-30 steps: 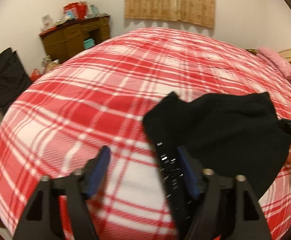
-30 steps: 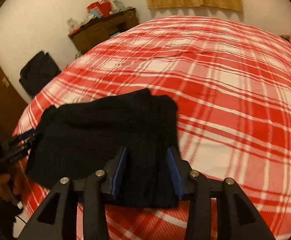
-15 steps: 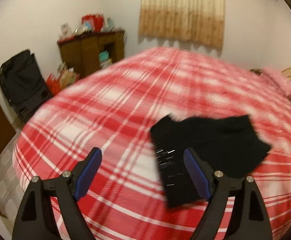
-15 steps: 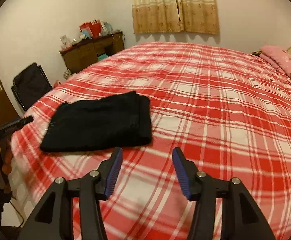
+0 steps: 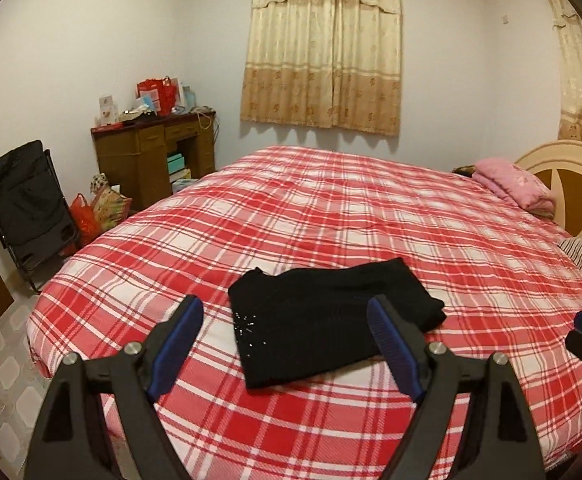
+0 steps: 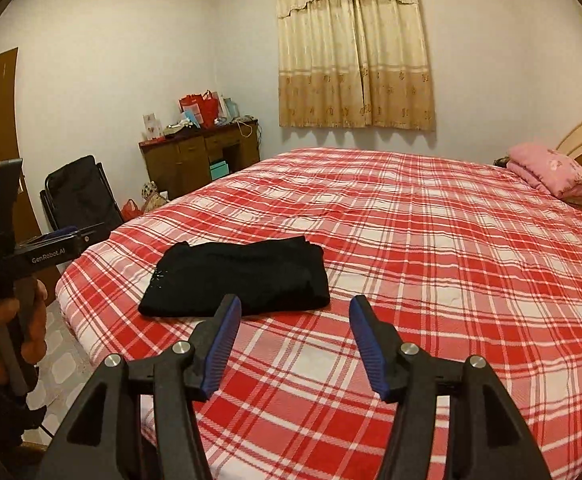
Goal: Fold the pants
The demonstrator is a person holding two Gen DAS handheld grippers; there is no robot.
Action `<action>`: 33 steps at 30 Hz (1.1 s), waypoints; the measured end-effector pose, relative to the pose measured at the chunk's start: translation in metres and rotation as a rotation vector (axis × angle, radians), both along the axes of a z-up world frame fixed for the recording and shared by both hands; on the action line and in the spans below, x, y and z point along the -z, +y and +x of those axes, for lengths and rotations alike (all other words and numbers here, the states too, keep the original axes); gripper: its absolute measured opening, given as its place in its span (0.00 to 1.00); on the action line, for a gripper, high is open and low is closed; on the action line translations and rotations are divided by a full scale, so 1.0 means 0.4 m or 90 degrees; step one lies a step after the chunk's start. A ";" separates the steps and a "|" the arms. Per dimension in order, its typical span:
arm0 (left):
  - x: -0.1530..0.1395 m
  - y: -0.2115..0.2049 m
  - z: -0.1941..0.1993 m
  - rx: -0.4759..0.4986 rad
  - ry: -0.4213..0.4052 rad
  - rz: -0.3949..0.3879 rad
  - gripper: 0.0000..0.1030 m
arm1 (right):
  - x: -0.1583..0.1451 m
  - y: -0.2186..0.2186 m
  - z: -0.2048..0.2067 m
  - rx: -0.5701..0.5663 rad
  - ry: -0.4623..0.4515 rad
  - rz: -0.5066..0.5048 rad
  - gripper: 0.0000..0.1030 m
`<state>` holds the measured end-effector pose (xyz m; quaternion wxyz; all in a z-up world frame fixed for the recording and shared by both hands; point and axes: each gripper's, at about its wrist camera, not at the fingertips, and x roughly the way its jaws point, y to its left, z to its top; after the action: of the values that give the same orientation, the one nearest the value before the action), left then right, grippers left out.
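Note:
The black pants (image 5: 323, 320) lie folded into a compact rectangle on the red plaid bed (image 5: 331, 208), near its front edge. They also show in the right wrist view (image 6: 239, 276). My left gripper (image 5: 287, 332) is open and empty, held above and short of the pants. My right gripper (image 6: 293, 332) is open and empty, held above the bed to the right of the pants. The left gripper (image 6: 77, 236) shows from the side in the right wrist view, held in a hand off the bed's left edge.
A wooden desk (image 5: 151, 156) with clutter stands against the far wall. A black folding chair (image 5: 27, 208) and bags are on the floor at left. A pink pillow (image 5: 511, 188) and headboard (image 5: 571, 184) are at right. Curtains (image 5: 323, 48) hang behind.
Both grippers have let go of the pants and pulled up and back from the bed. The folded pants stay lying on the bedspread.

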<state>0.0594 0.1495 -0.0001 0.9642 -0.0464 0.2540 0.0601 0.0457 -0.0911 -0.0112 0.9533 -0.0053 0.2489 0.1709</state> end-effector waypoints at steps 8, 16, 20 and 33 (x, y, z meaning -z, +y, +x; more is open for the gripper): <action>-0.003 -0.022 -0.024 0.004 -0.011 0.009 0.84 | 0.003 0.021 -0.016 -0.008 -0.006 -0.014 0.58; 0.002 -0.027 -0.040 0.001 -0.014 0.018 0.84 | 0.007 0.026 -0.024 -0.012 -0.013 -0.026 0.58; 0.003 -0.026 -0.041 -0.004 -0.015 0.020 0.84 | -0.003 0.023 -0.032 -0.018 -0.024 -0.019 0.62; 0.013 -0.028 -0.035 -0.003 -0.009 0.032 0.91 | -0.016 0.011 -0.045 -0.012 -0.043 -0.007 0.65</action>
<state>0.0454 0.1383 -0.0051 0.9668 -0.0230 0.2451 0.0682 0.0279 -0.0868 -0.0047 0.9595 -0.0188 0.2176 0.1780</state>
